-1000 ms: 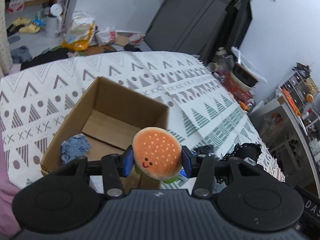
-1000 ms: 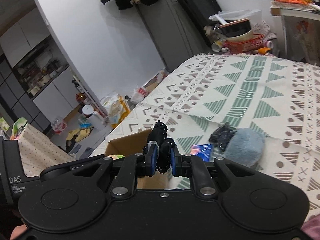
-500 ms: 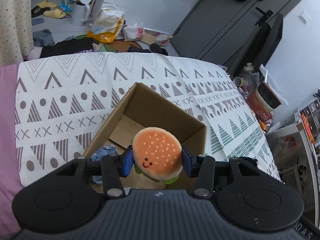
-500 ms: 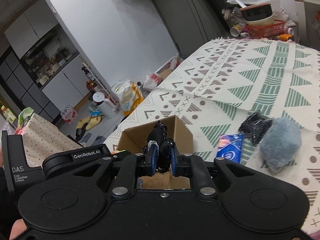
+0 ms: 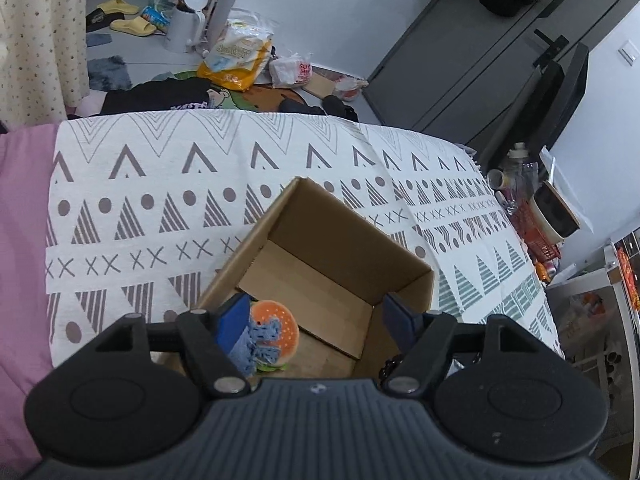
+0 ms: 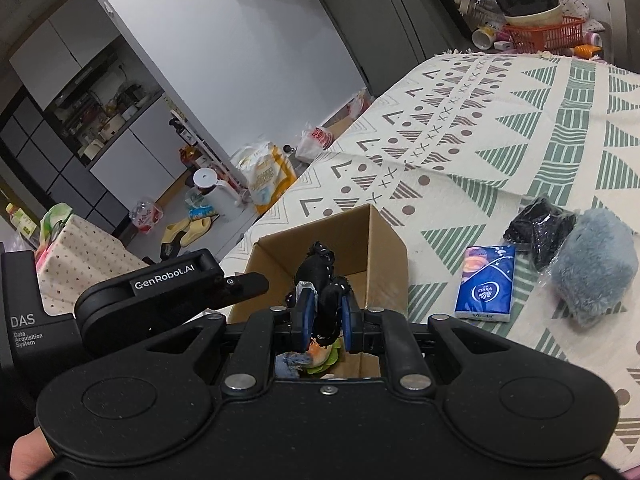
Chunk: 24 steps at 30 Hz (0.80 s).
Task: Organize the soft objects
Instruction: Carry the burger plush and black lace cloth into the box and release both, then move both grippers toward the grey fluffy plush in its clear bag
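Plush burger (image 5: 276, 330) lies in the cardboard box (image 5: 344, 240) beside a knitted blue piece (image 5: 256, 344)
Left gripper (image 5: 314, 316) spread wide, empty — right gripper (image 6: 325, 312) clamps a black fuzzy toy (image 6: 320, 276) over the box

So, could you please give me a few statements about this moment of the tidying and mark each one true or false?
1. The left gripper is open. True.
2. The burger plush lies on the blanket. False: it lies inside the cardboard box, beside a blue knitted item.
3. The right gripper is shut on a black soft item. True.
4. The tissue pack is inside the box. False: it lies on the patterned blanket, near the grey fluffy item.
5. The right gripper is over the box. True.
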Each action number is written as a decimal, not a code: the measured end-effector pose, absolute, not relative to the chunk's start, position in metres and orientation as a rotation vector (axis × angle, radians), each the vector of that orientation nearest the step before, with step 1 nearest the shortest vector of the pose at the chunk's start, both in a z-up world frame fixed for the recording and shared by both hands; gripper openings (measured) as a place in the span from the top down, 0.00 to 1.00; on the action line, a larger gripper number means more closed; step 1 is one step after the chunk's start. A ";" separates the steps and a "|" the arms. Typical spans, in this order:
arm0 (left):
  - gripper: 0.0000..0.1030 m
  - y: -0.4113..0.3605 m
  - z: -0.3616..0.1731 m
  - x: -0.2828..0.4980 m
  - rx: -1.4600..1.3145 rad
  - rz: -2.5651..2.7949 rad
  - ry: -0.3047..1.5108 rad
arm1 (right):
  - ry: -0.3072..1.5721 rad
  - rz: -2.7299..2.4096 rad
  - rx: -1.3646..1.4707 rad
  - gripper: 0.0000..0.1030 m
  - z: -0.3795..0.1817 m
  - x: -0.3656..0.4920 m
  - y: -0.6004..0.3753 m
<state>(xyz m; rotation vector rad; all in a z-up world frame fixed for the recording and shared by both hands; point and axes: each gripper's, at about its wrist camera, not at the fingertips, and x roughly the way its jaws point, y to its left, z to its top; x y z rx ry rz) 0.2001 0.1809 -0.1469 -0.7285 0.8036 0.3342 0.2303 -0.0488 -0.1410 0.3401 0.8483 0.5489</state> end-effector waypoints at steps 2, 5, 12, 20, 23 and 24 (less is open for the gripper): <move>0.29 0.179 -0.145 0.201 -0.722 0.332 0.803 | 0.866 0.555 0.330 0.80 -0.141 0.231 -0.047; 0.29 0.178 -0.144 0.200 -0.719 0.321 0.804 | 0.882 0.545 0.325 0.72 -0.141 0.230 -0.050; 0.22 0.167 -0.140 0.202 -0.684 0.302 0.823 | 0.866 0.481 0.330 0.69 -0.135 0.222 -0.086; 0.16 0.145 -0.132 0.200 -0.623 0.271 0.818 | 0.851 0.397 0.322 0.55 -0.135 0.216 -0.127; 0.16 0.137 -0.129 0.200 -0.597 0.264 0.815 | 0.841 0.374 0.330 0.52 -0.133 0.213 -0.145; 0.16 0.133 -0.128 0.200 -0.586 0.256 0.814 | 0.838 0.362 0.328 0.51 -0.133 0.212 -0.151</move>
